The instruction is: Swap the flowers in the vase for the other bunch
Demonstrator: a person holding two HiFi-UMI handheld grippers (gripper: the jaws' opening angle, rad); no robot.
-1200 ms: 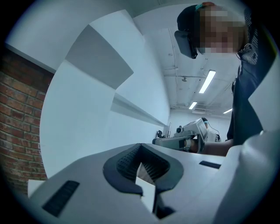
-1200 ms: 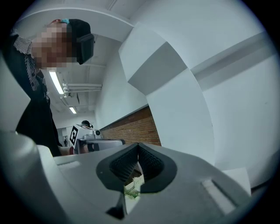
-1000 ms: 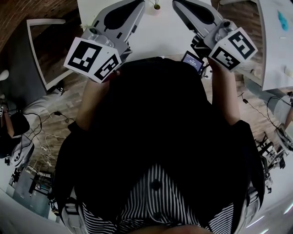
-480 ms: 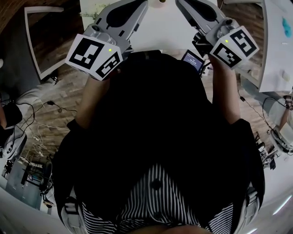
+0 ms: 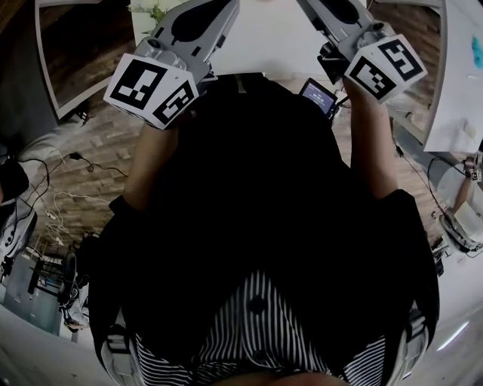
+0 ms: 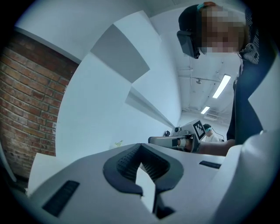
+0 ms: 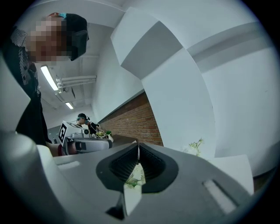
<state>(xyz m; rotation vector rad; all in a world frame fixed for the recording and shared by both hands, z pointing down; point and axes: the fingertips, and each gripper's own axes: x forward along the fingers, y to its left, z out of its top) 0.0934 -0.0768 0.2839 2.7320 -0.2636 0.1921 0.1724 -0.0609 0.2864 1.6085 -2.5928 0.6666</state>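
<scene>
My left gripper [image 6: 141, 147] is shut with nothing between its jaws, and it points across a white table [image 6: 100, 131]. My right gripper [image 7: 138, 146] is shut too and holds nothing. In the head view both reach over the table's near edge [image 5: 264, 45], with the left marker cube [image 5: 151, 89] and the right marker cube [image 5: 385, 68] closest to me. A pale flower sprig [image 7: 196, 146] stands to the right of the right jaws. More white and green blooms [image 7: 134, 176] show through the gap below the tips. Some greenery [image 5: 155, 11] sits at the table's left corner. No vase shows in the head view.
A small lit screen [image 5: 318, 96] sits by my right wrist. Another white table [image 5: 456, 83] stands at the right, and cables [image 5: 53, 203] lie on the wooden floor at the left. In the background another person [image 7: 83, 119] works beside flowers. A brick wall [image 7: 135, 122] runs behind.
Both grippers have slid toward the top edge of the head view. The small vase that showed at the top of the table has gone out of frame. The jaws stay shut.
</scene>
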